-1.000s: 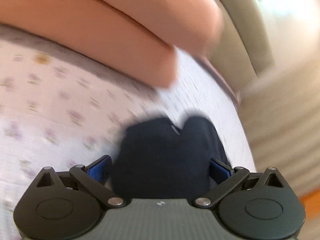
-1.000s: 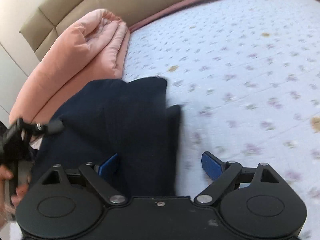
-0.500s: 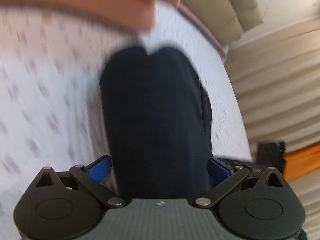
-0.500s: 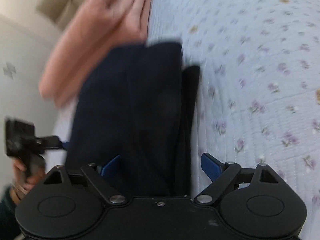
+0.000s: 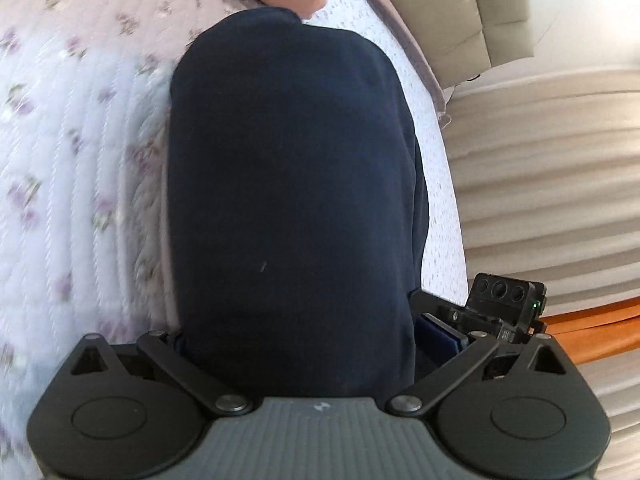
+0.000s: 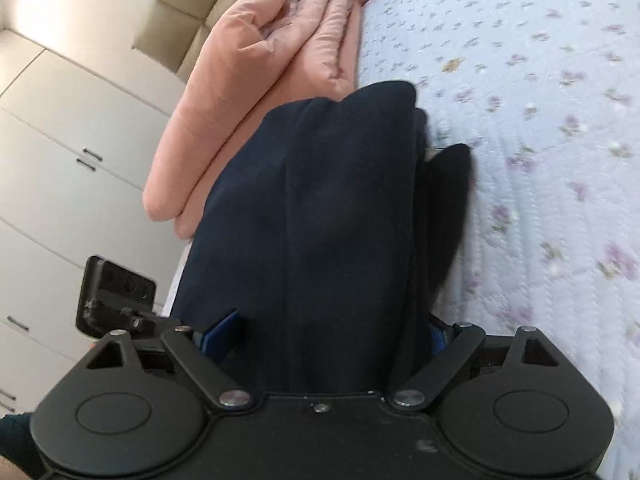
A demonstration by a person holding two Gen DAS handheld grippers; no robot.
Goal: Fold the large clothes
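Bedroom scene: bed (image 6: 560, 128) with a quilted white cover in small purple flowers, beige padded headboard (image 5: 460, 12) behind, white wardrobe doors (image 6: 60, 152) on one side, pale curtain folds (image 5: 552, 184) on the other. Folded pink duvet (image 6: 256, 60) lies along the head end of the bed.

Dark navy garment (image 5: 288, 184), folded into a long thick bundle, stretches forward from both tongs toward the duvet; far end looks to rest on the bed cover, near end sits between the fingers of both tools. In the right wrist view the garment (image 6: 320, 216) shows several stacked layers with one darker flap sticking out at the side over the cover.

Left tongs (image 5: 304, 340): blue pads mostly hidden by cloth, fabric fills the gap between them, so pinching the garment. Right tongs (image 6: 328, 332): same, cloth packed between the blue pads, pinching the garment.

Each wrist view catches the other tool's camera block close by at the frame edge, so the two tongs sit near each other side by side. Some motion blur on the bed cover.
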